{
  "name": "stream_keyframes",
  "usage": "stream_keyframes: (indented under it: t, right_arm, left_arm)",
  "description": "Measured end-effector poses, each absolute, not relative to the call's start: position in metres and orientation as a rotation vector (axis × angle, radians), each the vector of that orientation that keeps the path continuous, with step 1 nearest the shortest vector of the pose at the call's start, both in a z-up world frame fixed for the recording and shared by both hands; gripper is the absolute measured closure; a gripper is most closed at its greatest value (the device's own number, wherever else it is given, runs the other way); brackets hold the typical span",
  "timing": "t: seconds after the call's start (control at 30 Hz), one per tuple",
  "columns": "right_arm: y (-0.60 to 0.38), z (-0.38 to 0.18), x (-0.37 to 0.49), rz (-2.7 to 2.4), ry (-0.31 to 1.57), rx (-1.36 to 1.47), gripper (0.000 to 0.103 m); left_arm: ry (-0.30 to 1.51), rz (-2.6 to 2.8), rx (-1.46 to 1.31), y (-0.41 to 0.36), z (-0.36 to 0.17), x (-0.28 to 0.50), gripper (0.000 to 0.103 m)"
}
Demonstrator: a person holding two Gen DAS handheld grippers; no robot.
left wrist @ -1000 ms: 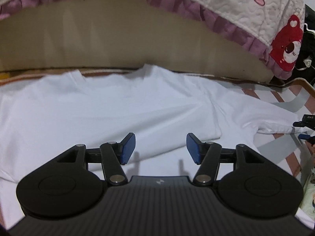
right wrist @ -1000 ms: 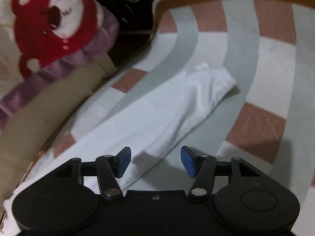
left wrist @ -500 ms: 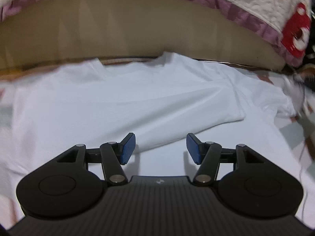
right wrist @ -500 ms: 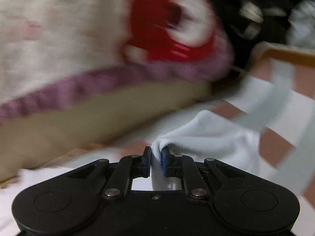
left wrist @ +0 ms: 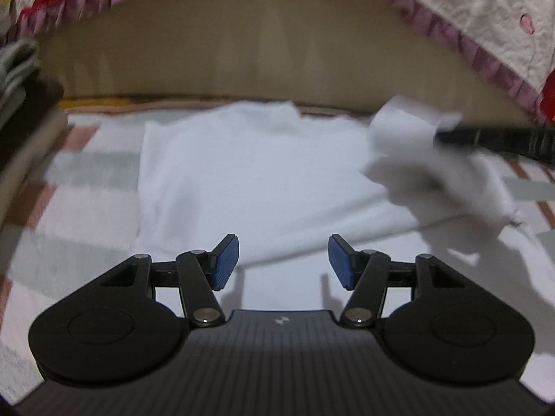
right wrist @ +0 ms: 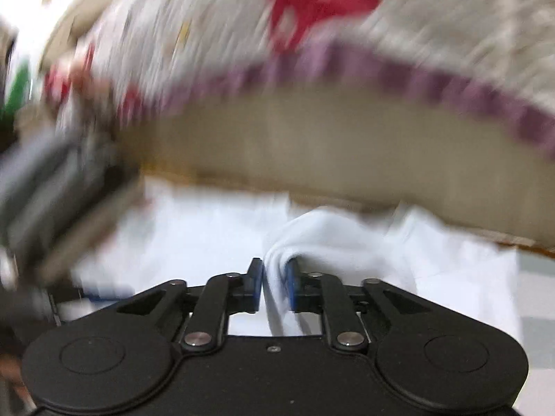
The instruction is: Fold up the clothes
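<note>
Sleeve (left wrist: 412, 145) of the white shirt (left wrist: 249, 180), flat at the frame's right edge a second ago, now rides lifted at upper right of the left wrist view, pinched in the clenched right gripper (right wrist: 274, 282) and carried inward over the shirt's body. Left gripper (left wrist: 282, 260) hovers released at lower centre, above the shirt spread on the striped mat (left wrist: 69, 170). Judged stage: a sleeve fold under way.

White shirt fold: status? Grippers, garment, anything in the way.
Left gripper open, empty, over white shirt. Right gripper shut on sleeve, lifted above the shirt. Nothing visibly blocking; right view blurred.
</note>
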State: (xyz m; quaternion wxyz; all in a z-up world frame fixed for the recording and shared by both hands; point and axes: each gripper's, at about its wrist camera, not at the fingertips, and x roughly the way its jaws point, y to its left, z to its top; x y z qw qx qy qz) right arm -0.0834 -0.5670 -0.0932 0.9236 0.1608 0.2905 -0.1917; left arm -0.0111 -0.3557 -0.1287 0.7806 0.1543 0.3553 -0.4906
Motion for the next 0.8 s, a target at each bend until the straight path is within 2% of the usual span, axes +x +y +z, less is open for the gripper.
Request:
stream_keyframes:
  t: [0.03,0.07,0.13,0.3,0.47,0.5,0.53,0.63,0.77,0.8]
  right_arm:
    - [-0.563,-0.1,-0.088,-0.393,0.626,0.307,0.079]
    - [-0.562,-0.102,-0.1,-0.412,0.631,0.268,0.067]
    - [-0.559,-0.106,-0.126,-0.452,0.641,0.19,0.05]
    - [-0.572,-0.122,-0.19,-0.535,0.755,0.024,0.05]
    - [-0.595,-0.144,-0.228,-0.621,0.879,-0.02,0.05]
    - [-0.6,-0.149,-0.234,-0.642,0.894,-0.014,0.05]
    - [-0.605,-0.151,-0.237,-0.657,0.9,0.0,0.05]
    - [-0.62,-0.15,-0.236,-0.675,0.866,0.132,0.05]
    - [-0.622,-0.154,-0.222,-0.67,0.86,0.088,0.052]
    - [-0.624,-0.155,-0.217,-0.668,0.856,0.079,0.054]
  left_arm:
    - [0.775,-1.057,0.331,-0.354,-0.131,-0.009,0.046]
    - [0.769,-1.065,0.32,-0.354,-0.131,-0.009,0.046]
    - [0.758,-1.08,0.299,-0.353,-0.129,-0.009,0.046]
    - [0.729,-1.117,0.253,-0.354,-0.126,-0.01,0.046]
    - [0.683,-1.15,0.315,-0.385,-0.128,-0.026,0.041]
    - [0.674,-1.156,0.328,-0.391,-0.128,-0.029,0.037]
    - [0.665,-1.162,0.34,-0.397,-0.129,-0.032,0.031]
    - [0.637,-1.181,0.378,-0.416,-0.13,-0.042,0.031]
    - [0.599,-1.206,0.427,-0.441,-0.131,-0.055,0.027]
    - [0.59,-1.212,0.44,-0.447,-0.132,-0.058,0.033]
